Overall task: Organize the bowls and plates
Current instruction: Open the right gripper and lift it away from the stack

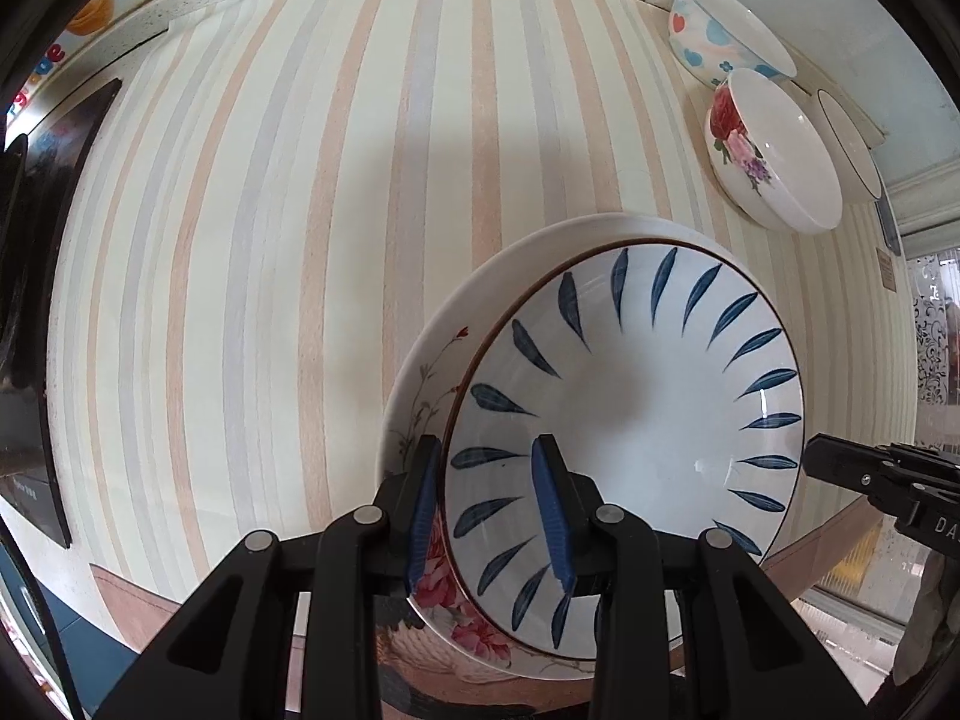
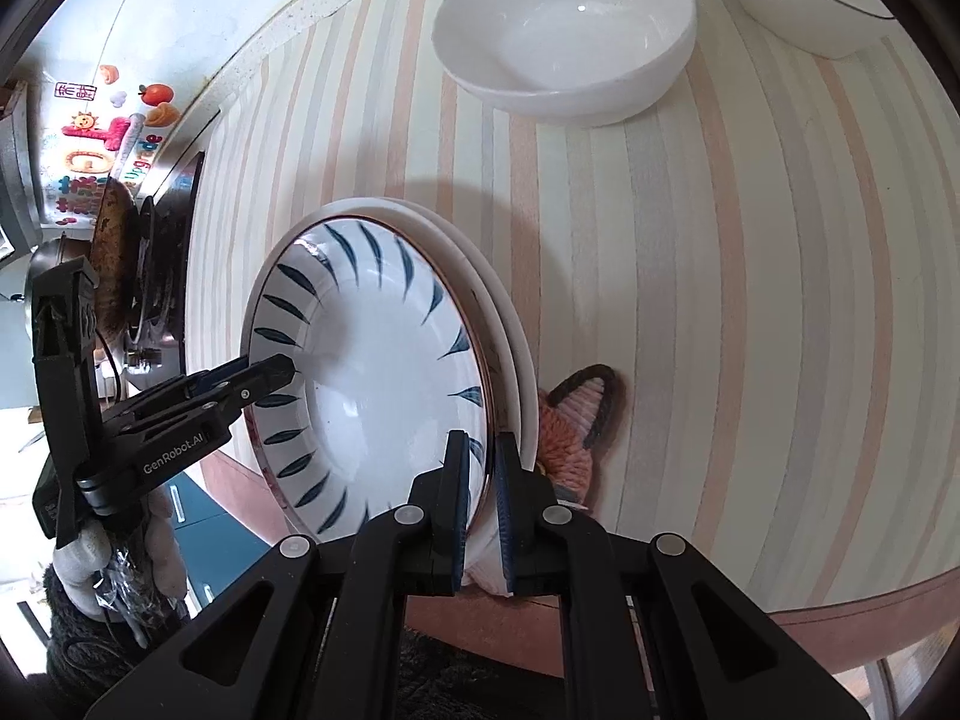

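A blue-leaf plate (image 1: 624,396) lies nested on a floral plate (image 1: 420,396) on the striped counter. My left gripper (image 1: 486,444) points down over its near rim, one pad outside and one on the inner wall, shut on that rim. On the opposite side my right gripper (image 2: 482,438) is shut on the blue-leaf plate (image 2: 384,360). Its outer finger covers the white rim of the floral plate (image 2: 517,348) below. Each gripper shows in the other's view: the right gripper (image 1: 813,459) and the left gripper (image 2: 282,367).
Three bowls stand at the back: a heart-patterned bowl (image 1: 714,36), a rose bowl (image 1: 774,150) and a blue-rimmed bowl (image 1: 852,144). A plain white bowl (image 2: 564,42) sits beyond the plates. A stove with a wok (image 2: 114,252) is left, and a fox-shaped mat (image 2: 576,432) lies beside the stack.
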Motion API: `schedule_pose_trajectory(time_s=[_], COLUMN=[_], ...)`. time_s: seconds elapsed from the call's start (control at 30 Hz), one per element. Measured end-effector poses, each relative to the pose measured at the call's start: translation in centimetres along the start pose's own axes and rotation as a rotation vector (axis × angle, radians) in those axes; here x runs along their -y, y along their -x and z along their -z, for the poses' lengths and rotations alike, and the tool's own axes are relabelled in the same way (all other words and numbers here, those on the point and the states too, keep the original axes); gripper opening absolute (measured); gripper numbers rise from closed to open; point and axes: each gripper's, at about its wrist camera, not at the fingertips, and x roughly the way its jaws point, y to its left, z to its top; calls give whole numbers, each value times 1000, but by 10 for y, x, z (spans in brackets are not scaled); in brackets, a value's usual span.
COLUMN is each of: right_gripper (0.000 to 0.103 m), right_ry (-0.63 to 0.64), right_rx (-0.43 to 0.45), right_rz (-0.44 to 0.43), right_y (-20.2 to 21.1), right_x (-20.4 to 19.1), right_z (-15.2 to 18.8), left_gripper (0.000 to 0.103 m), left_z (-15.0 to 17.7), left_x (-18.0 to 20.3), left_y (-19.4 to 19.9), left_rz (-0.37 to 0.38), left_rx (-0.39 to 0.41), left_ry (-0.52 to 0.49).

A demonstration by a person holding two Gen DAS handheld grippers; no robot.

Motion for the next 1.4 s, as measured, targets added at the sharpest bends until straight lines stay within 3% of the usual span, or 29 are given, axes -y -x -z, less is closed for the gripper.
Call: schedule_pose_trajectory(time_s=[0.27,0.47,0.9,1.17,1.4], right_gripper=[11,11,11,11,11], right_ry=[7,39,102,150,138], right_rx=[60,106,275,357,401], right_rz=[50,82,46,28,28], right_y=[13,24,107,156,179], right_x=[-8,-34,-106,-143,-150], right_z=[7,28,112,166,197], left_gripper=[29,29,29,29,29], left_z=[22,53,109,145,170], left_x=[7,16,29,34,40], left_y=[21,69,171,207,222], left_rz=[-52,-66,46,55,61], left_rx=[51,122,231,298,330], left_ry=[-6,-7,-46,-88,-124])
